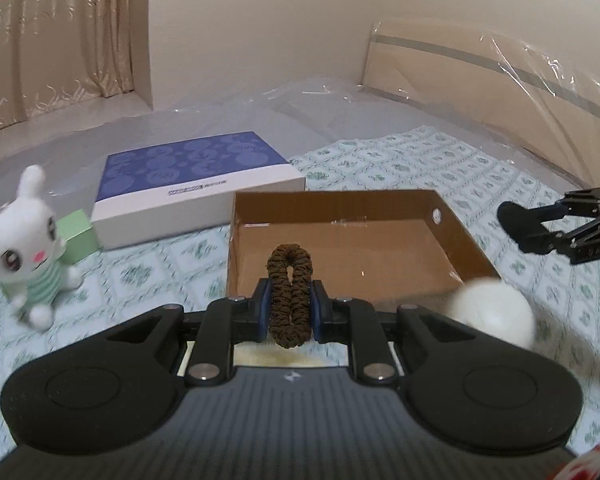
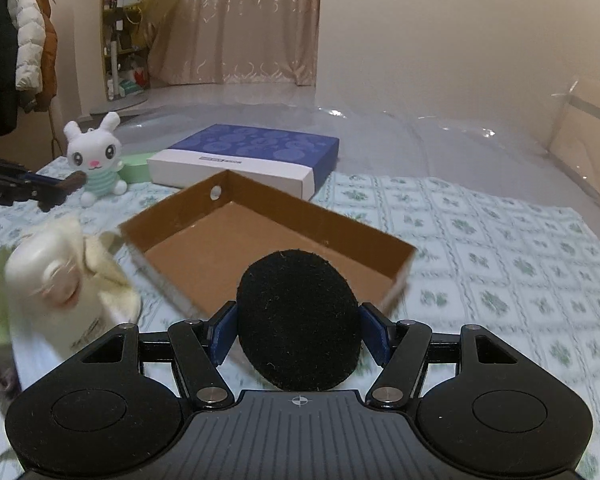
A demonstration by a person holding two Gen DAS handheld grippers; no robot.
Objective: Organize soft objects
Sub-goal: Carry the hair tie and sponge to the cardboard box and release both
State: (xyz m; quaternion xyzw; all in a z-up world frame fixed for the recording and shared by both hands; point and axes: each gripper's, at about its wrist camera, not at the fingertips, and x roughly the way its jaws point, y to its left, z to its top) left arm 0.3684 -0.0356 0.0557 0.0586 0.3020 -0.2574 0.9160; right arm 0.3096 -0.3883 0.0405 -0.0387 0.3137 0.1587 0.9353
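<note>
left gripper (image 1: 291, 307) squeezes brown hair tie (image 1: 290, 292) | right gripper (image 2: 299, 330) squeezes black puff (image 2: 298, 320) | cardboard box (image 2: 396, 246) empty | risk: letting go early drops them beside it

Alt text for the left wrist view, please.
The left gripper pinches a brown scrunchie in front of an empty cardboard box on a patterned bedspread. A plush bunny sits left; the right gripper enters from the right.

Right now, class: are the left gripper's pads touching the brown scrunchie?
Touching. The left wrist view shows the left gripper with both blue pads pressed against the brown scrunchie.
</note>
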